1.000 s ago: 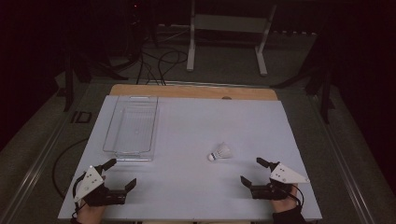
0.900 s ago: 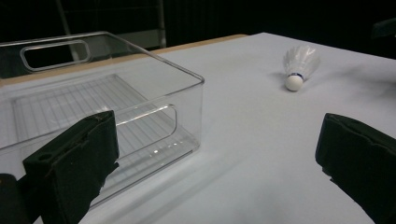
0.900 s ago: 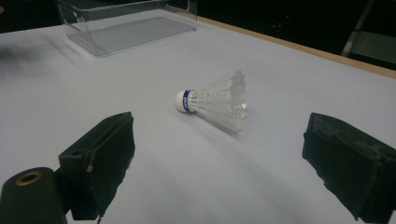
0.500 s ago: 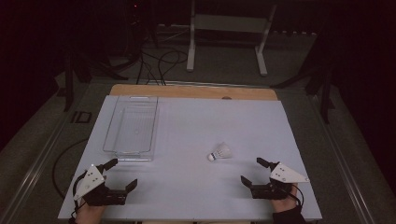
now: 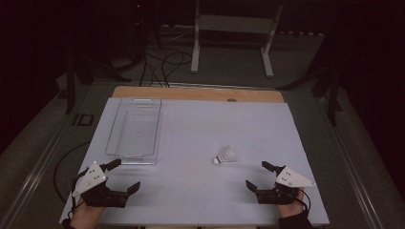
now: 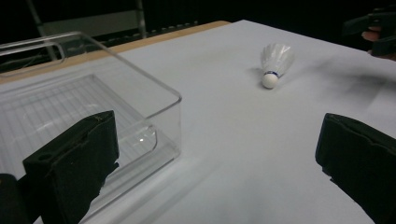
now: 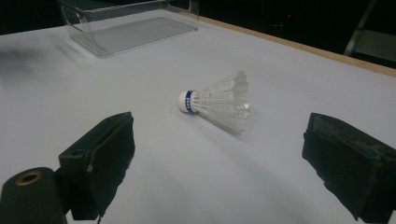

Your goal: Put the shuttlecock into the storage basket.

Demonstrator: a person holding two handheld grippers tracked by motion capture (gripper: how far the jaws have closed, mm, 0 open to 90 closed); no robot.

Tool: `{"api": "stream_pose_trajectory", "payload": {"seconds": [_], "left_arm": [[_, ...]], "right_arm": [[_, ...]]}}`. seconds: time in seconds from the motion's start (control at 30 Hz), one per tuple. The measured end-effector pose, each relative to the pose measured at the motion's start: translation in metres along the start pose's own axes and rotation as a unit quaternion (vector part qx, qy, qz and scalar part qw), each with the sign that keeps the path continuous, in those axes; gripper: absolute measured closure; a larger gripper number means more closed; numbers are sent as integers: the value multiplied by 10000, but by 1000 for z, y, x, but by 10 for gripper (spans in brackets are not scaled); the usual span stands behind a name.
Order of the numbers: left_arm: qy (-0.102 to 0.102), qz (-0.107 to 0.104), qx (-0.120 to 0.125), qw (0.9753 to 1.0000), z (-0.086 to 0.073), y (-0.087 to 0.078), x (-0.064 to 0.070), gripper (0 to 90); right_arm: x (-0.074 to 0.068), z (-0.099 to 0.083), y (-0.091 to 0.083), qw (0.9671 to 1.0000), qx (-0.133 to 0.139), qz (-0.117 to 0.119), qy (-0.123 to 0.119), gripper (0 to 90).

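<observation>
Approach step, with right hand-held gripper point(image 5: 261, 175) wide open and empty near the shuttlecock point(image 5: 225, 156), left hand-held gripper point(image 5: 126, 174) likewise open beside the clear tray point(image 5: 134, 129); next, closing gently around the cork.

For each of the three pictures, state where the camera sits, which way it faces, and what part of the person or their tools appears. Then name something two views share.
High view: fixed above the person's side, facing forward and down on the table; both hands, left gripper and right gripper enter below.
Left gripper view: rides the left gripper, facing the clear tray; own open jaws show.
Right gripper view: rides the right gripper, facing the shuttlecock; own open jaws show.
Shared: all see shuttlecock and tray.
</observation>
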State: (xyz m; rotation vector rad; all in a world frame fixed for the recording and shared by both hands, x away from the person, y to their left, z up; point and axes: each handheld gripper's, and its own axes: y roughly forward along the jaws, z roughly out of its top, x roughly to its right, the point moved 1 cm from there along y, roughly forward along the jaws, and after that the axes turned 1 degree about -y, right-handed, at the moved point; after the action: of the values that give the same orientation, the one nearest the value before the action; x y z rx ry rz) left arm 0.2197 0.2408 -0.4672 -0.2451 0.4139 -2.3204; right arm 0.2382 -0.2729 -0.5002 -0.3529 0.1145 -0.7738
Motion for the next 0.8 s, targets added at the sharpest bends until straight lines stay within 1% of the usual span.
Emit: {"api": "stream_pose_trajectory", "payload": {"seconds": [0.07,0.17,0.2,0.23,0.3,0.33,0.37,0.4,0.43,0.47,0.53,0.57,0.63,0.67,0.7,0.77,0.8], "left_arm": [[-3,-96,-80,9999,5,1,1,0],[-76,-233,-103,9996,10,4,2,0],[-141,-274,-116,9995,11,4,2,0],[-318,-405,-142,9986,12,5,0,0],[-436,-424,-126,9981,14,6,-1,0],[-470,-449,-218,9976,15,6,-1,0],[-436,-436,-299,9976,16,7,-1,0],[-333,-328,-439,9979,17,8,0,0],[-312,-283,-493,9979,18,9,1,0],[-322,-291,-544,9976,18,9,1,0],[-379,-224,-629,9971,19,11,0,0],[-363,-296,-686,9965,18,12,0,0],[-275,-371,-687,9966,18,13,0,0],[-252,-420,-747,9960,18,13,0,0],[-242,-462,-844,9951,18,15,0,0],[-175,-439,-1080,9930,18,18,1,0],[-174,-476,-1131,9923,18,19,1,0]], "right_arm": [[0,0,0,10000,-2,5,23,90],[0,0,0,10000,1,20,24,90],[0,0,0,10000,2,27,28,90],[0,0,0,10000,1,27,29,90],[0,0,0,10000,-2,39,43,90],[0,0,0,10000,-3,56,60,90],[0,0,0,10000,-4,57,59,90],[0,0,0,10000,-1,58,60,90],[0,0,0,10000,2,56,54,90],[0,0,0,10000,10,56,58,90],[0,0,0,9999,13,65,78,90],[0,0,-1,10000,15,58,78,90],[0,0,-1,9999,20,61,81,90],[0,0,-1,10000,9,49,72,90],[0,0,0,10000,6,47,63,90],[0,0,0,10000,8,46,82,90],[0,0,0,10000,9,43,80,90]]}}
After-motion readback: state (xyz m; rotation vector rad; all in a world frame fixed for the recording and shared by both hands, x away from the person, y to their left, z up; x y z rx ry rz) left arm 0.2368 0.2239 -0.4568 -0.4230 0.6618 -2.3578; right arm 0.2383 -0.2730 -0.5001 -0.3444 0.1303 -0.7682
